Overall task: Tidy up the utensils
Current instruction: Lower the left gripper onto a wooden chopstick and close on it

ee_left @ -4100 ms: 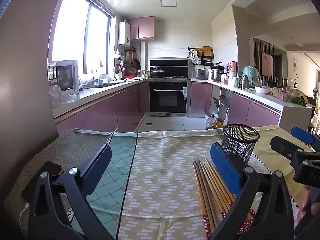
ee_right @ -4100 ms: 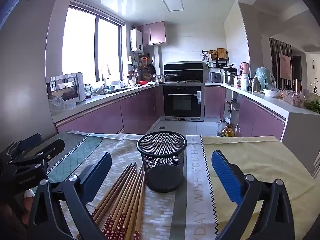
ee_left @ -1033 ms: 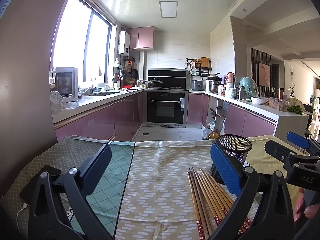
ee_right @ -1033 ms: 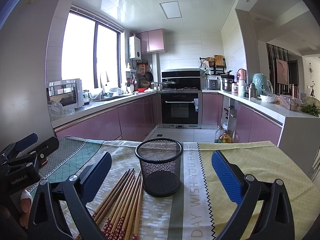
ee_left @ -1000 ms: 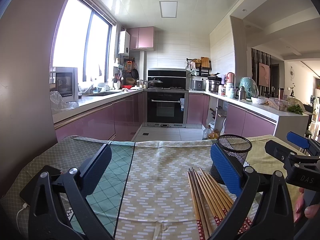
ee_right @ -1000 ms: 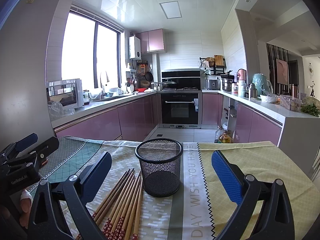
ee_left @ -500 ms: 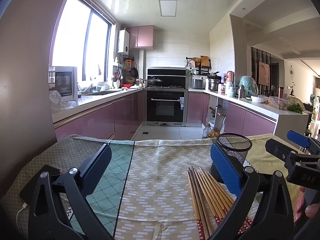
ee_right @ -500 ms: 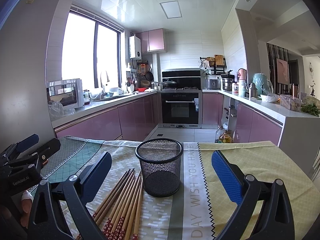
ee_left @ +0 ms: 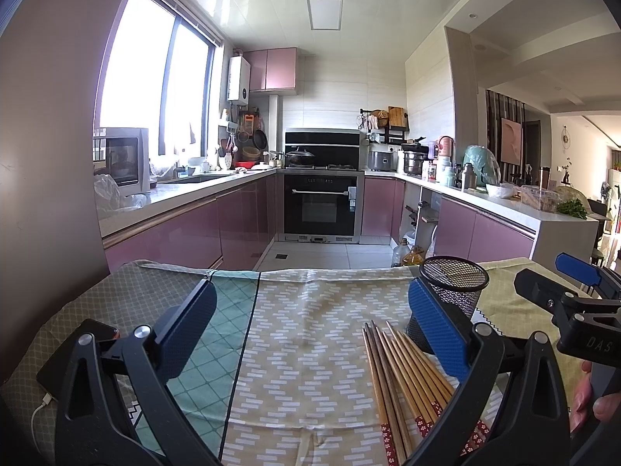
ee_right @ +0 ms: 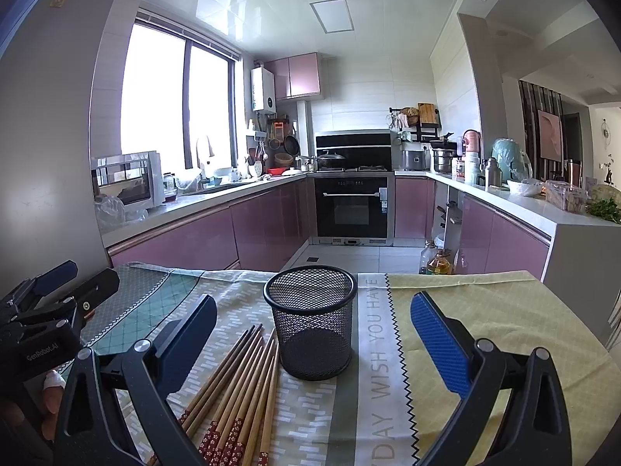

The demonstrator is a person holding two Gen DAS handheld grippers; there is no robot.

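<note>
Grippers first: left gripper and right gripper both hang spread wide, grasping nothing. Chopsticks lie bundled at lower centre-left of the right view, beside an upright mesh cup on the tablecloth.

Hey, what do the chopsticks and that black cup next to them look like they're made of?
The chopsticks look like wood or bamboo: matte tan and brown shafts, with red flower-patterned ends that seem painted or lacquered. The cup looks like black metal wire mesh: you can see through its fine grid wall, and it has a solid rolled rim. Whether the coating is paint or powder, I cannot tell.
</note>
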